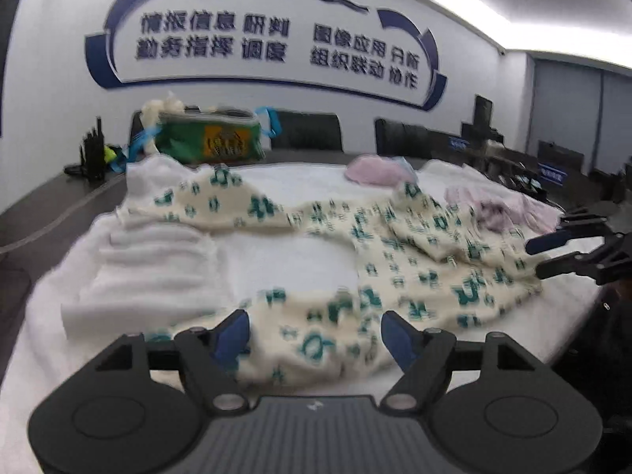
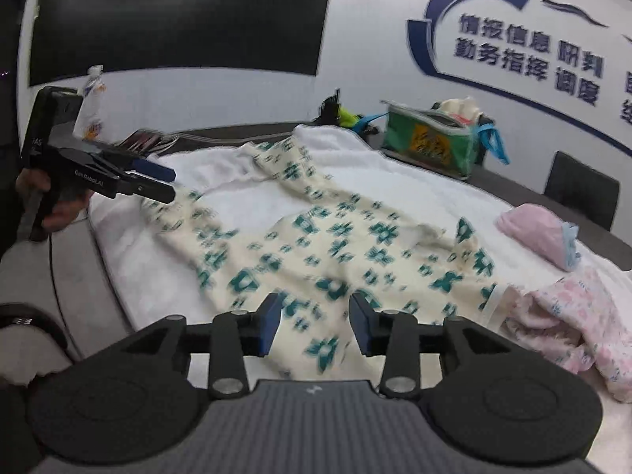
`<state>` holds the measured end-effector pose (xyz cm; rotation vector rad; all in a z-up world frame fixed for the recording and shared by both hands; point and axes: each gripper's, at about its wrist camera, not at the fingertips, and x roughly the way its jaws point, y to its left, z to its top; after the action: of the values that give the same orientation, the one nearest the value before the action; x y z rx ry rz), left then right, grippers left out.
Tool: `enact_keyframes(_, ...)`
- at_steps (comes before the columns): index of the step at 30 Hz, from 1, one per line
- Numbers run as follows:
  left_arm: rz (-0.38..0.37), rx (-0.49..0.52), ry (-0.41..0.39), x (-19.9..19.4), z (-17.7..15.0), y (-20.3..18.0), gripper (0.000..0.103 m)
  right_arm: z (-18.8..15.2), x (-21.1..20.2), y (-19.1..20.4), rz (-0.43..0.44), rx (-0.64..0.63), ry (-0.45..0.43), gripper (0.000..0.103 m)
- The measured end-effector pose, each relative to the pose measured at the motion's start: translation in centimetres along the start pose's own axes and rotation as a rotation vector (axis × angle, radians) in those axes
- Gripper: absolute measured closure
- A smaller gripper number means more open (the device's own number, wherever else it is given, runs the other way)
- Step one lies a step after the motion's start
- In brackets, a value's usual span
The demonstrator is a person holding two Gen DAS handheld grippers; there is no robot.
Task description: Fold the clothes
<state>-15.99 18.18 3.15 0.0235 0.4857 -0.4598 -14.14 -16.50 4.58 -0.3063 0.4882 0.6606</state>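
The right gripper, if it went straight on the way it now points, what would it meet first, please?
Most likely the patterned garment lying just ahead of the right gripper, whose fingers stand apart; the blur leaves depth uncertain.

Bright ceiling strip (image 1: 493,4) glares overhead; motion blur, perhaps, smears both views, fisheye-bent at edges.

A cream knitted garment with a green flower-like print (image 2: 316,237) lies spread but rumpled across the white towelling cover, its nearer edge hanging towards the table edge and one sleeve-like arm stretching to the far corner (motion blur hides the finer folds). Beside it lie a crumpled pale pink floral garment (image 2: 572,316) and a folded pink cloth (image 2: 533,229).
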Motion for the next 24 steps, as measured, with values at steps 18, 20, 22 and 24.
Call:
enact_keyframes(18,-0.078,0.182,0.006,-1.8,0.1,-0.5,0.032,-2.7,0.4,0.7,-0.042,-0.05,0.093,0.065)
enact_keyframes(20,-0.082,0.239,0.036,-0.6,0.0,-1.3,0.032,-2.9,0.8,0.3,-0.045,-0.05,0.096,0.065)
enact_keyframes(22,-0.093,0.23,0.061,0.2,-0.2,-0.7,0.048,-3.1,1.4,-0.1,-0.04,-0.045,0.1,0.065)
enact_keyframes(24,-0.104,0.221,0.086,1.0,-0.3,-0.2,0.074,-3.2,1.9,-0.6,-0.02,-0.029,0.099,0.075)
